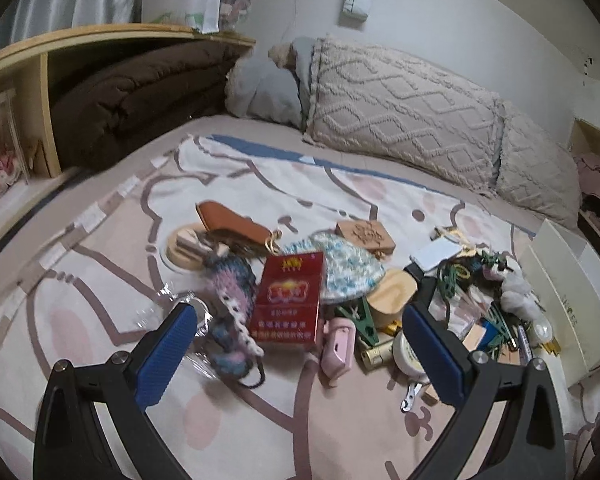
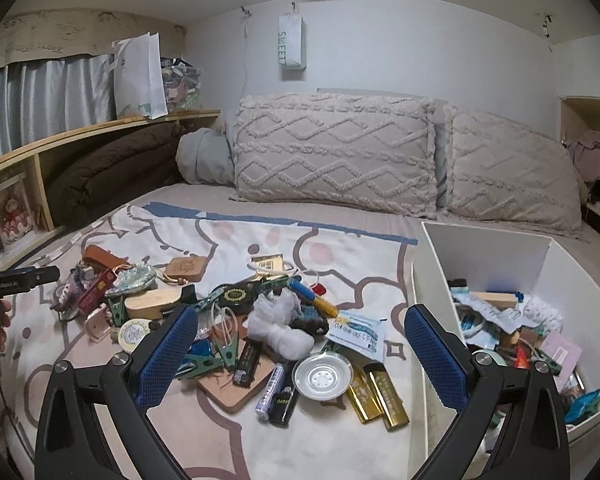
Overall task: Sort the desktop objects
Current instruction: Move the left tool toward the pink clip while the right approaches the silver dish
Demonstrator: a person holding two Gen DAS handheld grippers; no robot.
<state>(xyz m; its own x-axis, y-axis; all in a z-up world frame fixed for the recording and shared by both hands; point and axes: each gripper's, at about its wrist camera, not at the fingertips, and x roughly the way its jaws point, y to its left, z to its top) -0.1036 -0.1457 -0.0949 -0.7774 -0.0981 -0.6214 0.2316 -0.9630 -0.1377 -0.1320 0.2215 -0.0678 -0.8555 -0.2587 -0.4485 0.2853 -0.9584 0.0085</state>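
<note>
We hold both tools over the patterned blanket, and the clutter is spread right across it. Our left gripper has its blue pads spread wide with nothing between them, and dead ahead at twelve o'clock lies the red cigarette box, flat on the blanket. Touching its nine o'clock edge sits the knitted pouch, blue and pink, and at one o'clock the floral pouch fans out behind it. Down at five o'clock from the red box we see the little pink case, and a wooden oval box rests at three o'clock. Over in the right wrist view, our right gripper is spread open too, empty, hanging above the main heap. Between its fingers we spot the round metal dish, with two gold bars just beside it at four o'clock and a black lighter at seven. At three o'clock stands the white bin, already holding a jumble of items, its near wall just behind the right finger.
</note>
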